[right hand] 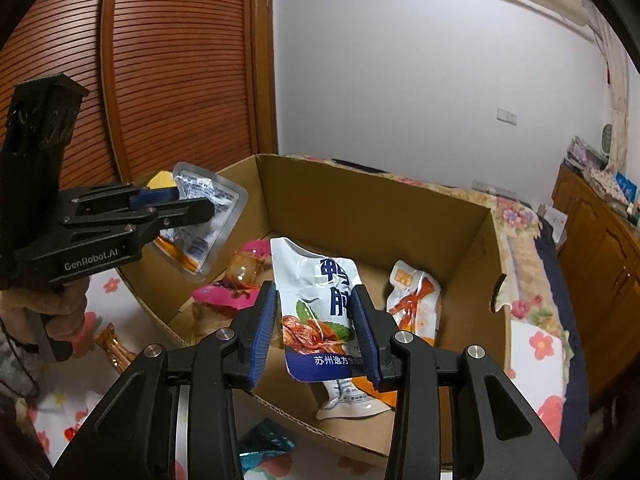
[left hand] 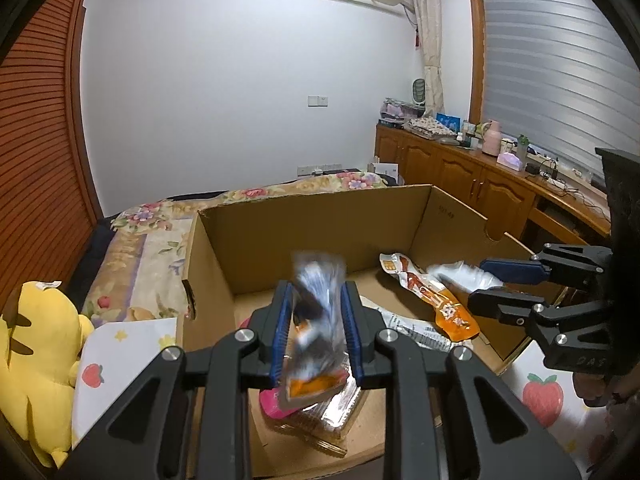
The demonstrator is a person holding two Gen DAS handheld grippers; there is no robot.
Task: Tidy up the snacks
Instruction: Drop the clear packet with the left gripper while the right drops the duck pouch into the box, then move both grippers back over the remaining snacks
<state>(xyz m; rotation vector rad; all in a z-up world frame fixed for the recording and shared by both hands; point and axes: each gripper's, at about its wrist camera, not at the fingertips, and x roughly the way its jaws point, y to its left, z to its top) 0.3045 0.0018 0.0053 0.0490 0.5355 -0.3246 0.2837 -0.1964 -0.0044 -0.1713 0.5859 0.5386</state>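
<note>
An open cardboard box (left hand: 312, 220) sits on the bed; it also shows in the right wrist view (right hand: 360, 208). My left gripper (left hand: 318, 320) is shut on a silver and orange snack pouch (left hand: 316, 320), held above the box's near left part; the right wrist view shows this pouch (right hand: 204, 208) and gripper (right hand: 188, 206) over the box's left wall. My right gripper (right hand: 316, 336) is shut on a white and blue duck snack pouch (right hand: 320, 308) above the box; in the left wrist view it (left hand: 486, 284) holds that pouch (left hand: 464, 274).
Inside the box lie an orange-and-white pouch (right hand: 414, 304), a pink packet (right hand: 224, 292), a clear-wrapped snack (left hand: 324, 416) and a white pouch (left hand: 420, 332). A yellow plush (left hand: 36, 360) sits left of the box. A teal packet (right hand: 264, 446) lies on the strawberry-print sheet (left hand: 540, 392).
</note>
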